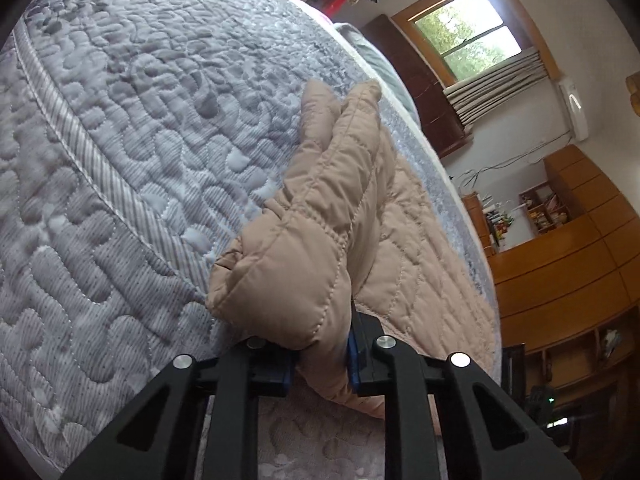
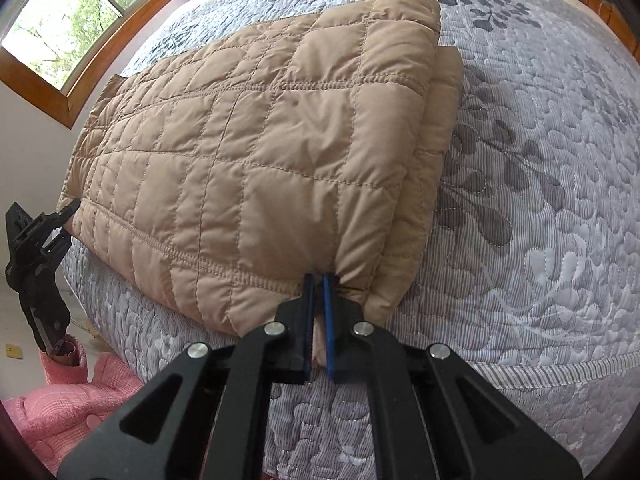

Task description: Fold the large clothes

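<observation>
A tan quilted jacket lies folded lengthwise on the grey quilted bed, its near edge at the bed's front edge. My right gripper is shut on the jacket's near edge, close to its right corner. My left gripper is shut on the jacket's other end, which bunches up thick between the blue pads. The left gripper also shows in the right wrist view at the jacket's far left corner.
A window with a wooden frame is beyond the bed. Wooden cabinets and shelves line the wall. The person's pink sleeve and clothing are low at the left, beside the bed's edge.
</observation>
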Available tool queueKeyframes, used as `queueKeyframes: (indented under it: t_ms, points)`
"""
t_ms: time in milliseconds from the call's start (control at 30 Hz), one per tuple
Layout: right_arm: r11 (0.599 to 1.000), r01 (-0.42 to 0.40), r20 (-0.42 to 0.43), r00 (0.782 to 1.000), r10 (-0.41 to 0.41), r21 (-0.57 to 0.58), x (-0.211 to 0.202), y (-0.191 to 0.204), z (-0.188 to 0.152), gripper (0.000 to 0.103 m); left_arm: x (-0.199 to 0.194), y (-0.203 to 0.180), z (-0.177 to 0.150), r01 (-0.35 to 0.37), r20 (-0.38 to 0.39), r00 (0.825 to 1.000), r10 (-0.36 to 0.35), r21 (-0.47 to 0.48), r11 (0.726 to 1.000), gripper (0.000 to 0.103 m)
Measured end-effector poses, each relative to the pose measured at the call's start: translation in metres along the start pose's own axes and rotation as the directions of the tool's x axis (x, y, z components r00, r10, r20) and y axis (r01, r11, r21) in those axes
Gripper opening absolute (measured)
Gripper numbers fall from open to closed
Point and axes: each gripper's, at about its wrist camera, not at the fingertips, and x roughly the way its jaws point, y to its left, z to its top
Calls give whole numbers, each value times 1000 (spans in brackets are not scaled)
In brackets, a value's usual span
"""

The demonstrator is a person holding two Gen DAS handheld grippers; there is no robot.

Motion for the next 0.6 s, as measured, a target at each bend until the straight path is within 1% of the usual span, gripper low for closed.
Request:
queueKeyframes:
  t_ms: [33,100,233,367,400,467,533,600]
  points:
    - [1000,-5,-3,1000,5,1,2,-1,2,2,4,4,0,-7,-15,1000,7,-9,1000,20]
    - [1000,-12,-5,1000,12,7,4,-3,5,2,13,13,1,14,-37,999,-15,-33,999,20]
    - [1000,-3,4,1000,3,2,9,-4,5,2,18,17,1,44,-27,999,-44,-12,999,20]
    - [1000,5,10,1000,-5,9,11,-2,5,2,15,22,-1,77,-16,997,-77,-17,997,19]
    - [1000,6,11,1000,-6,11,10,-1,5,2,11,18,-3,66,-2,998,-66,16,998,17]
    - [1000,5,12,1000,-6,20,10,1,4,2,-1,-1,-5,25,45,998,-31,122,992,16]
    - [999,6,11,1000,-7,32,9,2,3,2,-15,-25,-5,22,84,996,-41,211,977,15]
    - [999,16,12,1000,-16,31,9,6,3,2,-28,-52,-3,43,101,992,-75,292,955,15]
